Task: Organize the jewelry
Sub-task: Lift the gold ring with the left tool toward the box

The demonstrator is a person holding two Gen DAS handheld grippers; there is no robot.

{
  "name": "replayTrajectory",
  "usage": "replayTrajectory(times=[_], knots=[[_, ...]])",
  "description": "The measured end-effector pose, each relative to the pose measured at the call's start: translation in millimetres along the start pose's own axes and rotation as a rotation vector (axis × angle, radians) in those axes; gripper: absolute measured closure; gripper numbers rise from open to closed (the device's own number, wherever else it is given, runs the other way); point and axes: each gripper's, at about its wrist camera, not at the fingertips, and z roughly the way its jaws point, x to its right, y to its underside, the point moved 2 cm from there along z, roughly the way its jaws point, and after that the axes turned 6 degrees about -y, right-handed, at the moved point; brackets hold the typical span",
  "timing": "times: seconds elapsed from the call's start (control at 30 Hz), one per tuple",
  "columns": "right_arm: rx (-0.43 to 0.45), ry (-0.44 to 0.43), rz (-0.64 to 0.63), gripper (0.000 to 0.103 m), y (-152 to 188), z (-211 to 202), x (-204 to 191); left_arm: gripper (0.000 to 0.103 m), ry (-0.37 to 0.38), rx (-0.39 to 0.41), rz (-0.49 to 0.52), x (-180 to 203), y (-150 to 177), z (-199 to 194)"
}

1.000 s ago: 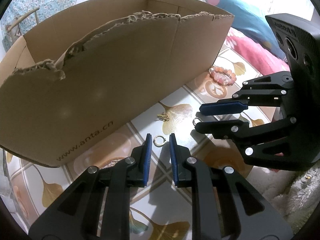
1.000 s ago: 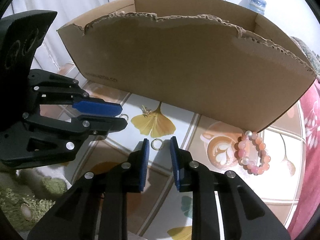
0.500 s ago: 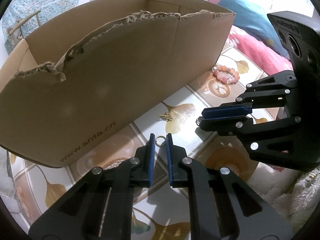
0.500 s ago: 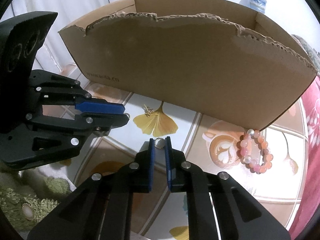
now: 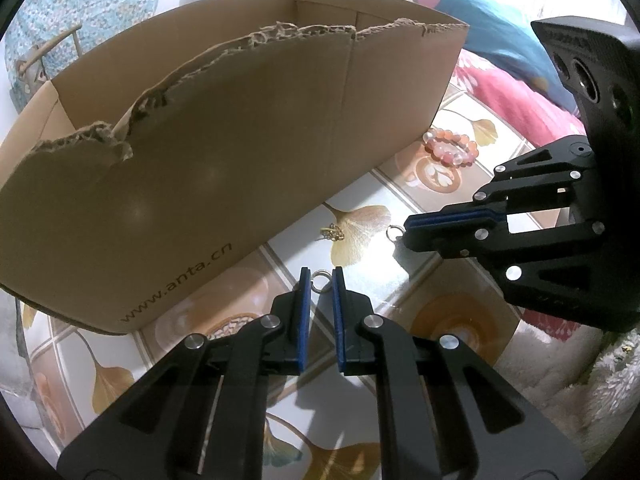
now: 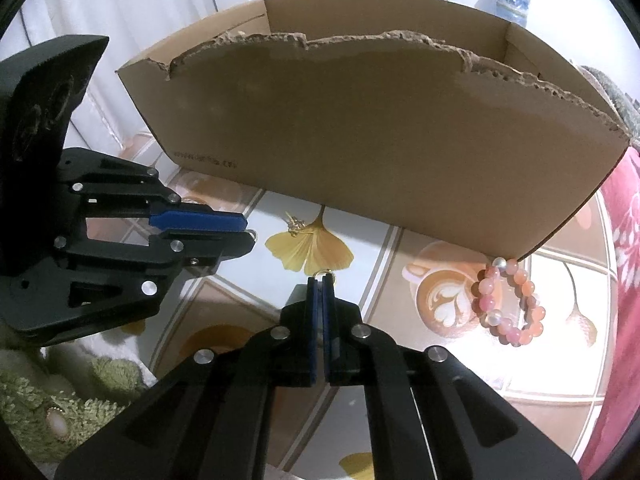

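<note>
Tiled tabletop (image 5: 400, 184), box (image 5: 240, 152) upper frame: your left gripper (image 5: 319, 280) and right gripper (image 6: 323, 280) each pinch a ring (image 5: 320, 280); lift gently, squarely.

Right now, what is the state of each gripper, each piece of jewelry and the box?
Left gripper: shut on the left ring.
Right gripper: shut on the right ring.
Gold charm: loose on the table, untouched.
Bead bracelet: flat on the table beside the box corner, untouched.
Box: upright, open on top, front edge torn.
</note>
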Motion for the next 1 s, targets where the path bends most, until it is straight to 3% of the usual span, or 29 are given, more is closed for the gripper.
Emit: replayTrajectory(times=[0.13,0.27,0.3,0.53,0.67,1.0], knots=[[0.004,0.000,0.008,0.099,-3.3,-4.5,3.3,0.094,0.000,0.002,0.002,0.1,0.0,-0.3],[-0.001,0.014,0.007,0.078,-7.3,-0.3,7.5,0.093,-0.002,0.001,0.003,-0.6,0.4,-0.6],[0.000,0.018,0.006,0.077,-8.6,0.3,7.7,0.093,-0.004,0.000,0.004,-0.8,0.5,-0.5],[-0.001,0.031,-0.010,0.078,-10.3,0.5,7.7,0.093,-0.010,-0.004,0.007,-1.1,0.4,-1.3],[-0.012,0.029,-0.024,0.087,-11.8,0.6,4.6,0.094,-0.012,-0.005,0.006,-0.9,0.4,-1.7],[-0.004,0.024,-0.023,0.092,-10.0,0.2,3.6,0.094,-0.015,0.002,0.008,-2.1,2.3,-2.7]])
